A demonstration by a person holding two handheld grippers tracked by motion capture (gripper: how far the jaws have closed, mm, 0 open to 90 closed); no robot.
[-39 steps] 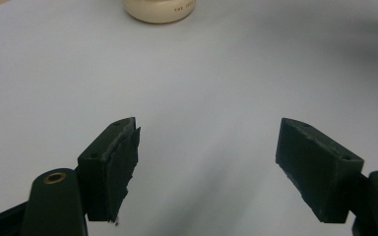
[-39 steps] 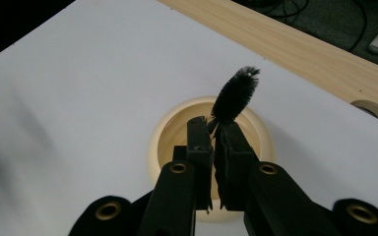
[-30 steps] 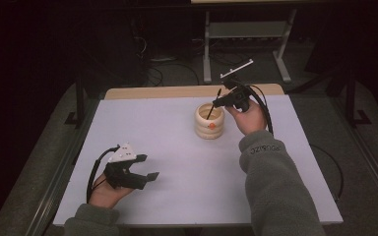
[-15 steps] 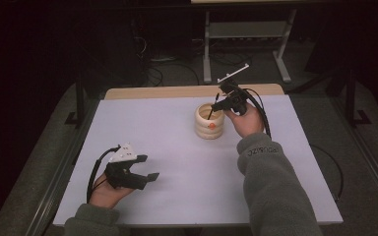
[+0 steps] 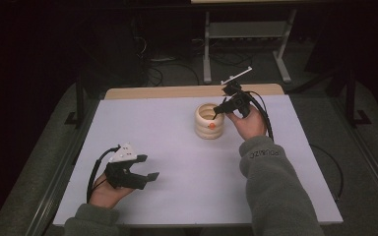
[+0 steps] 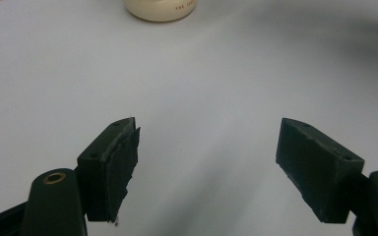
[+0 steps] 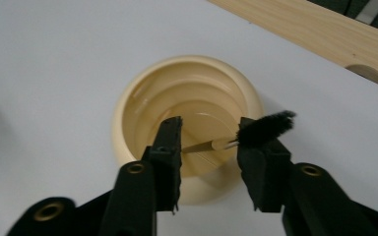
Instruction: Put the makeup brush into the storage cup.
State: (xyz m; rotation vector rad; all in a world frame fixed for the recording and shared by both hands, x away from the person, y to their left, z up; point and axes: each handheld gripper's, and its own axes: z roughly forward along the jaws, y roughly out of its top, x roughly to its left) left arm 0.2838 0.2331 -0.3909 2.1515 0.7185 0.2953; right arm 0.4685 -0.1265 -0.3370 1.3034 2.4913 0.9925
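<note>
1. Right gripper (image 7: 209, 147): held over the mouth of the cup; its jaws have just been opening and now stand apart. A brush crosses the gap between them, and the pads no longer clamp it. In the high view the right gripper (image 5: 225, 105) sits at the cup's far right rim, pointing down toward it.
2. Brush (image 7: 266, 127): dark bristle head resting against the top of the right-hand jaw in the right gripper view; its pale, thin handle (image 7: 211, 144) runs from there across the gap and down into the cup. Whether the head still touches the pad cannot be told for certain.
3. Cup (image 7: 187, 118): cream, round, with ribbed walls, standing upright on the counter; inside shows stepped rings. In the high view the cup (image 5: 209, 122) stands toward the far middle of the counter and bears a small orange mark on its near side.
4. Right hand (image 5: 248, 123): grips the gripper body just right of the cup; grey sleeve below it.
5. Left gripper (image 6: 206, 162): jaws wide apart, nothing between them, above bare counter. In the high view the left gripper (image 5: 145, 169) rests near the left front, well apart from the cup.
6. Counter (image 5: 167, 147): white sheet; a wooden strip (image 5: 177, 92) shows along its far edge.
</note>
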